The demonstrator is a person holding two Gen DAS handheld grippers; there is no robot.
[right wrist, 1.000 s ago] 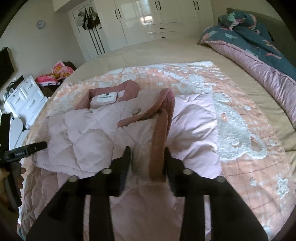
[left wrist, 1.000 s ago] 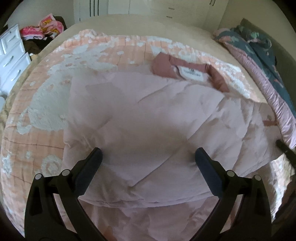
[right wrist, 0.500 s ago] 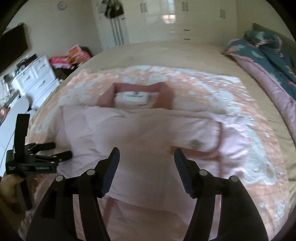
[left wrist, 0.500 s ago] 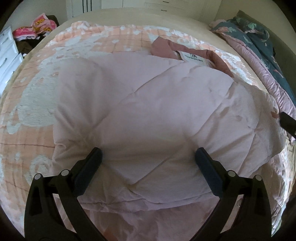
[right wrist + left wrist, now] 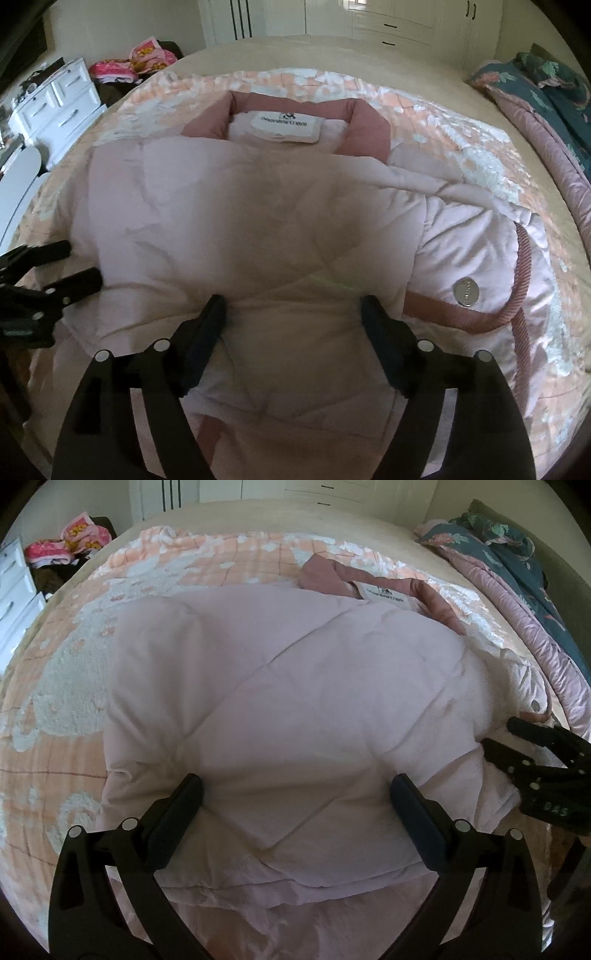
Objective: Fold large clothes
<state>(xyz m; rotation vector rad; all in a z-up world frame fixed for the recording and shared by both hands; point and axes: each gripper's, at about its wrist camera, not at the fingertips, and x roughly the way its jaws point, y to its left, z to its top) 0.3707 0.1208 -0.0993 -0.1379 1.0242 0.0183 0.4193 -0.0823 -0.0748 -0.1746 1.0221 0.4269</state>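
We have one garment to deal with: a pale pink quilted jacket (image 5: 258,221) lying on the peach patterned blanket (image 5: 74,686) that covers the bed. Its dusty-rose collar (image 5: 369,125), with the white label (image 5: 286,125) showing, points away from us toward the far wardrobe, so the jacket's long axis runs straight ahead from both grippers, hem nearest, collar farthest. A side panel is already laid across the body, and a ribbed cuff (image 5: 521,273) with one metal snap button (image 5: 466,291) lies out on the right.

Our left gripper (image 5: 295,794) sits over the near part of the jacket with its fingers wide apart and nothing between them. Our right gripper (image 5: 293,306) is likewise spread and empty, low over the near middle of the cloth; we cannot tell whether either set of tips actually touches the fabric. Each gripper shows at the edge of the other's view, so the two stand side by side along the hem end. We judge them about equally near the hem, with the right one closer to the cuff.

The count: one jacket, one collar, one label, one button in view, one cuff, two grippers. A teal and pink floral duvet (image 5: 546,96) is bunched at the right edge of the bed.
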